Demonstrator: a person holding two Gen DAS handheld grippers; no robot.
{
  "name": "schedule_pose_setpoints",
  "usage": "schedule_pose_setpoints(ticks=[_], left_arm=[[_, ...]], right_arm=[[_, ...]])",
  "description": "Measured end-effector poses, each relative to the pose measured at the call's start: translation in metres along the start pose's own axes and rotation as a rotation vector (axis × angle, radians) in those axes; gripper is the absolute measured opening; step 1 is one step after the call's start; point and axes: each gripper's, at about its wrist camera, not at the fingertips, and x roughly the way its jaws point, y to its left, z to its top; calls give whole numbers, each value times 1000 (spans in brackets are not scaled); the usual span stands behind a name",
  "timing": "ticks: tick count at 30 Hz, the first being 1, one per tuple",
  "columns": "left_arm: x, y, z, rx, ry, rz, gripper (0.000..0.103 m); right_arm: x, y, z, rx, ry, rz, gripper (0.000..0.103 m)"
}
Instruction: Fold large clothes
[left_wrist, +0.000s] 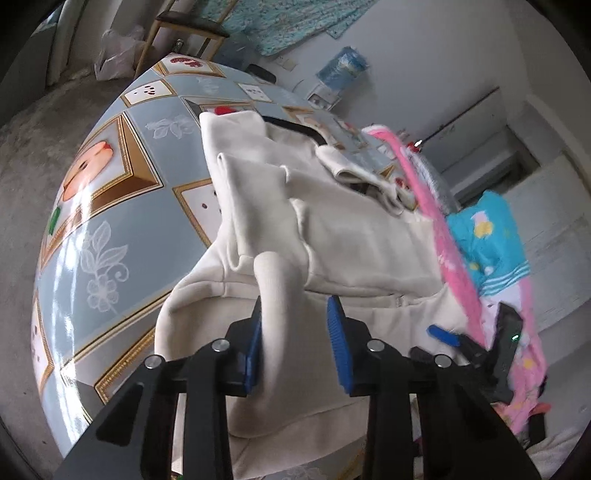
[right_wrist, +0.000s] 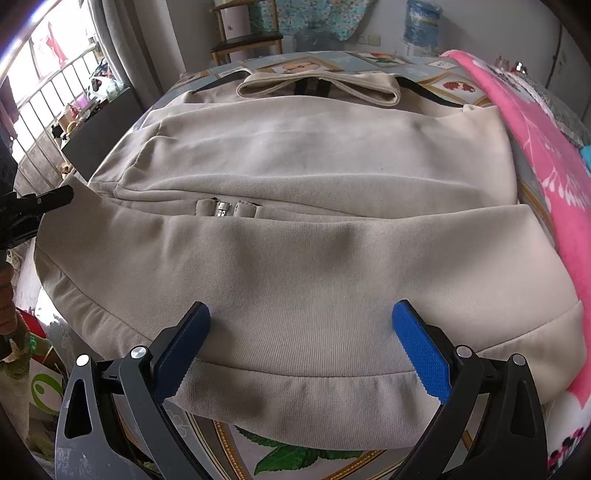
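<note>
— While the cream sweatshirt (right_wrist: 314, 155) lay spread across the table (left_wrist: 122, 236), its ribbed hem along the near edge, where did the grippers stand?
— The right gripper (right_wrist: 301, 314) hovered over the hem's middle, jaws wide apart, tilted steeply down. The left gripper (left_wrist: 295, 306), at the hem's left end, had a raised fold between its pads, apparently not yet pinched.
— So the hem ran crosswise to both?
— It did.
</note>
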Motion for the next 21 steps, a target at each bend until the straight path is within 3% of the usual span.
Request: schedule_pose_setpoints(ticks=[5,11,15,21], left_arm=[[15,-1,-2,43,58,159,31],[18,-9,-8,95,40,237,31],[16,-23,-10,179,17,287,19],[14,-37,-17,243,23,327,19]], right_arm=[[0,0,0,1,-2,0,96],[0,0,0,1,-2,-1,96],[0,1,0,1,-2,-1,96],[0,2,0,-2,-6,-6,96]])
